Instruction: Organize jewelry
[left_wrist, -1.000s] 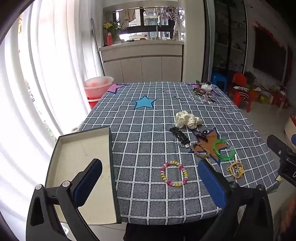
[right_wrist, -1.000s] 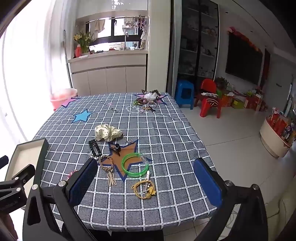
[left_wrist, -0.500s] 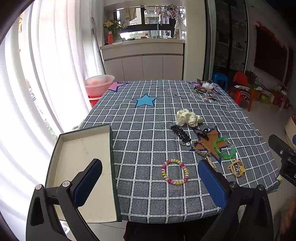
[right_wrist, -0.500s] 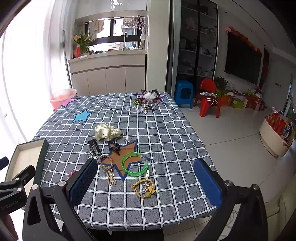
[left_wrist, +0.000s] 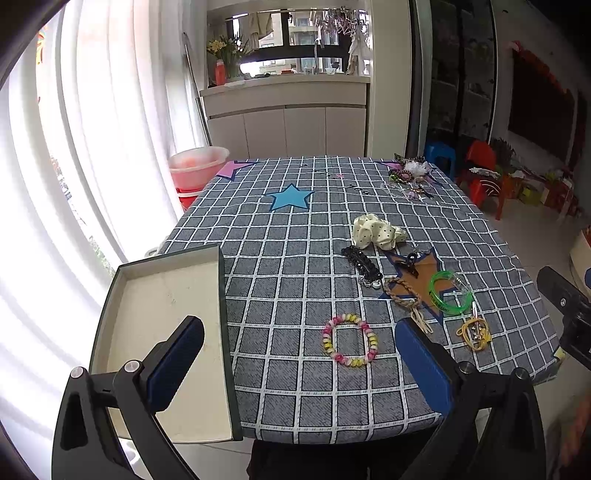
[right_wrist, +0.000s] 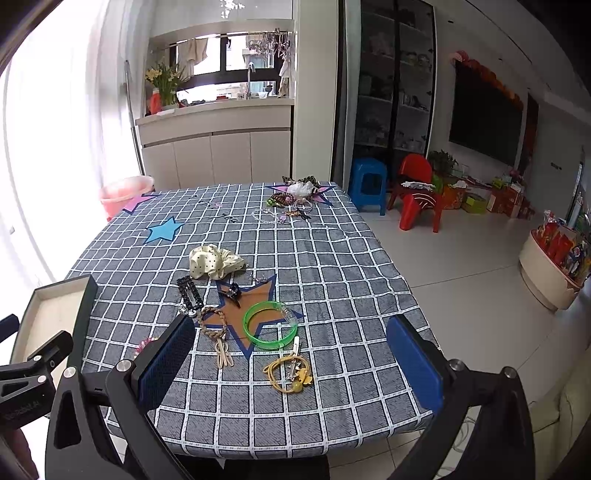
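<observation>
Jewelry lies scattered over the near half of a checked tablecloth (left_wrist: 295, 258), and both grippers hover above its near edge, level and pointing along the table, with nothing between their fingers.

The left gripper (left_wrist: 299, 365) has its blue pads wide apart; in its view one finger (left_wrist: 173, 363) sits at 7 o'clock over the open box (left_wrist: 162, 295), the other at 5 o'clock. Between them, just past the pads, rests a pink-and-yellow beaded bracelet (left_wrist: 350, 344).

The right gripper (right_wrist: 291, 369) is likewise spread wide. Nearest it, toward 6 o'clock in its view, lies a tangle of yellow hair ties (right_wrist: 290, 373). Beyond that come a green bangle (right_wrist: 269, 325) and a braided tan band (right_wrist: 212, 323), both overlapping an orange star patch (right_wrist: 251, 295). A small black claw clip (right_wrist: 231, 291) rests on the star, a black barrette (right_wrist: 189, 291) just to its 9 o'clock. Farther on sits a cream dotted scrunchie (right_wrist: 214, 260), and at the far edge, toward 12 o'clock, another heap of trinkets (right_wrist: 291, 199).
</observation>
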